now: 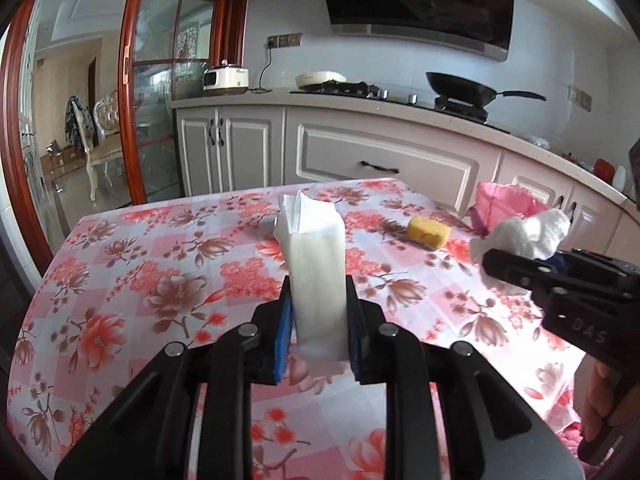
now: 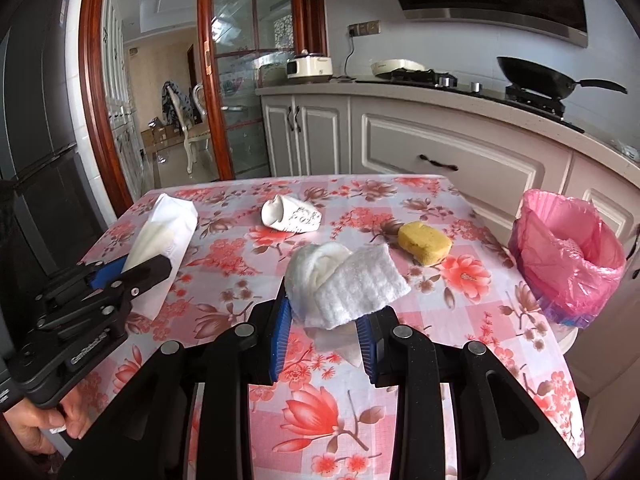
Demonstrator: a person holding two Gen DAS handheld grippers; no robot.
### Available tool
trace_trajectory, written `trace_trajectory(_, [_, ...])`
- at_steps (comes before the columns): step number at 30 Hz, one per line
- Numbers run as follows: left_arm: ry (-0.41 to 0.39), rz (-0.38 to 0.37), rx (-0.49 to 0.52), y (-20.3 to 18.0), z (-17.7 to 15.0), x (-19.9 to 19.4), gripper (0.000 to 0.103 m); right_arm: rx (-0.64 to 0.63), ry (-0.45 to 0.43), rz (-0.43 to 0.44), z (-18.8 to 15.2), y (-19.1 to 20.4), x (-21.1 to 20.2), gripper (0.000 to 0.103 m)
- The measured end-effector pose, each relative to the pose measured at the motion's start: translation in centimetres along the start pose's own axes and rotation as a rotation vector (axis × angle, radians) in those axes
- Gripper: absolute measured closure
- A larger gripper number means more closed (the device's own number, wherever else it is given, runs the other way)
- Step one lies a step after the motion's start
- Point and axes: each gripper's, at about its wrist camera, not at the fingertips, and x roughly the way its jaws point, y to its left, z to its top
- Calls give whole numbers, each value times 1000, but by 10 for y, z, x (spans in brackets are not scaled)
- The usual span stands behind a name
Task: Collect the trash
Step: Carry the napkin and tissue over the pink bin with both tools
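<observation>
My left gripper (image 1: 318,286) is shut on a white tissue pack (image 1: 316,240), which stands up between the blue pads above the floral table (image 1: 140,260). From the right wrist, the left gripper (image 2: 148,270) and tissue pack (image 2: 164,228) are at the left. My right gripper (image 2: 330,308) is shut on a crumpled white towel wad (image 2: 348,280), held over the table's middle. The left wrist view has the right gripper (image 1: 494,262) and the wad (image 1: 528,232) at its right edge. A crumpled white paper cup (image 2: 290,219) and a yellow sponge (image 2: 424,242) lie on the table (image 2: 460,304). A pink-lined bin (image 2: 568,252) stands at the right edge.
Grey cabinets (image 2: 440,152) and a counter with a hob and a black wok (image 2: 540,76) run behind the table. A wood-framed glass door (image 2: 224,80) opens at the back left, and a dark fridge (image 2: 36,120) stands at the far left. A hand (image 2: 40,424) grips the left tool.
</observation>
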Motion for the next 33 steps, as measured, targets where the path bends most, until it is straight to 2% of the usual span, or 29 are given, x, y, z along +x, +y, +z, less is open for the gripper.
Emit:
trace_trajectory(5, [-36, -44, 32, -19, 8, -7, 80, 46, -33, -34, 2, -17, -7, 73])
trace_trajectory(12, [-38, -120, 103, -54, 20, 4, 81, 122, -58, -98, 5, -54, -13, 73])
trace_trajectory(24, [-38, -252, 180, -122, 56, 49, 80, 211, -79, -219, 4, -125, -18, 73])
trace_trajectory(33, [-53, -319, 213, -177, 80, 93, 80, 254, -102, -319, 8, -184, -25, 73])
